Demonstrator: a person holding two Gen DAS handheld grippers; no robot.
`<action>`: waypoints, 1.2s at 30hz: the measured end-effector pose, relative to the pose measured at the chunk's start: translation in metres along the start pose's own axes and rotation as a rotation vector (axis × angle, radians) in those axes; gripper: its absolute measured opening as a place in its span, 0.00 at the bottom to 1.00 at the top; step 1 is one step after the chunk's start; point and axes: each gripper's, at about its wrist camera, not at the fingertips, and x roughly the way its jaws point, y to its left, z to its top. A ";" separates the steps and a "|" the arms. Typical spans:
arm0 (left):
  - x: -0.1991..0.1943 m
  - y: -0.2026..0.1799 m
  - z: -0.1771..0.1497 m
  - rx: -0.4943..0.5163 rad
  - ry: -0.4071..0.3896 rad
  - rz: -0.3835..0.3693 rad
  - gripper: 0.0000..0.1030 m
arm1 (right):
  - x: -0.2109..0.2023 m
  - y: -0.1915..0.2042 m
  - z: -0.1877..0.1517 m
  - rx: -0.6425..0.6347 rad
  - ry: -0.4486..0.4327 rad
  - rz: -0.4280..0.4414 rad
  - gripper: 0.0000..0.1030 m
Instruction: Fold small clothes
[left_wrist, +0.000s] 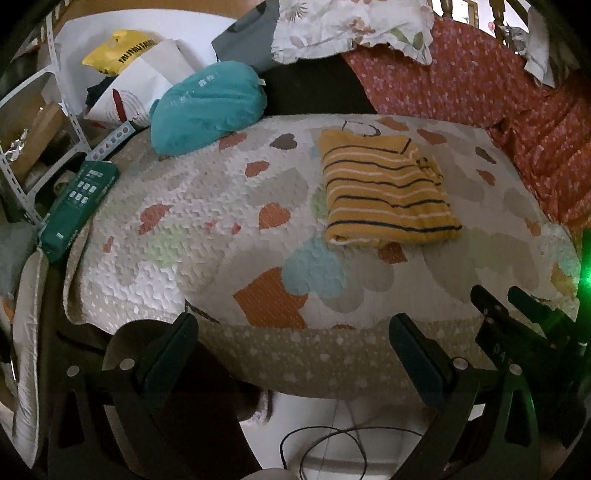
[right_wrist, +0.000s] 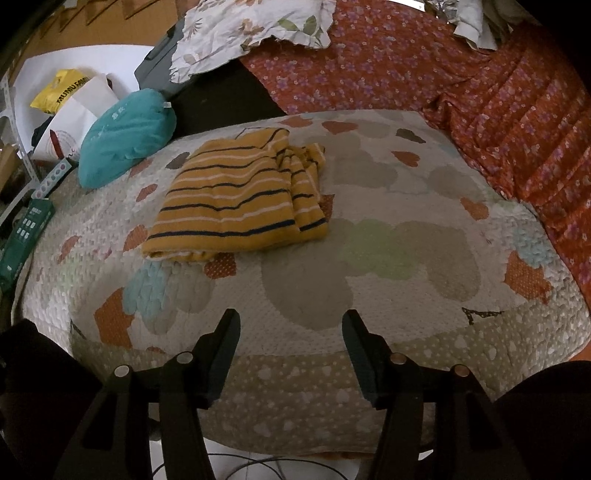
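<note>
Surface: a quilt (right_wrist: 369, 258) with heart patches covers a padded top; its beige hearted border runs along the near edge.
Shirt: a mustard shirt (right_wrist: 236, 206) with dark and white stripes lies folded into a rough rectangle on the quilt's far half, flat, with a bunched fold down its right side. The left wrist view shows it (left_wrist: 384, 192) right of centre; the right wrist view shows it left of centre.
Left gripper: the left gripper (left_wrist: 293, 354) hangs over the quilt's near border, fingers spread wide, nothing between them, well apart from the shirt.
Right gripper: the right gripper (right_wrist: 291, 350) is also over the near border, jaws apart and empty, not touching the shirt. In the left wrist view it (left_wrist: 506, 299) appears at lower right beside a green glare.
Pillow: a teal pillow (right_wrist: 125, 136) rests at the quilt's far left corner, near the shirt but apart from it.
Box: a green box (left_wrist: 77, 206) lies along the quilt's left edge.
Blanket: a red flowered blanket (right_wrist: 480, 99) is heaped at the far right, a pale floral cloth (right_wrist: 251, 29) draped over its top.
Bags: a yellow bag (left_wrist: 118, 51) and white paper sit behind the pillow; what they hold is too dim to tell.
Cable: a thin dark cable (left_wrist: 325, 450) loops on the pale floor below the near edge.
</note>
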 end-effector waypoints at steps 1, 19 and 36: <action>0.001 -0.001 -0.001 0.001 0.005 -0.004 1.00 | 0.000 0.000 0.000 0.000 0.000 0.001 0.60; 0.022 -0.003 -0.009 -0.004 0.095 -0.051 1.00 | 0.005 -0.004 -0.001 0.014 0.017 -0.003 0.62; 0.035 -0.001 -0.016 -0.027 0.150 -0.066 1.00 | 0.014 0.001 -0.004 -0.008 0.058 -0.005 0.63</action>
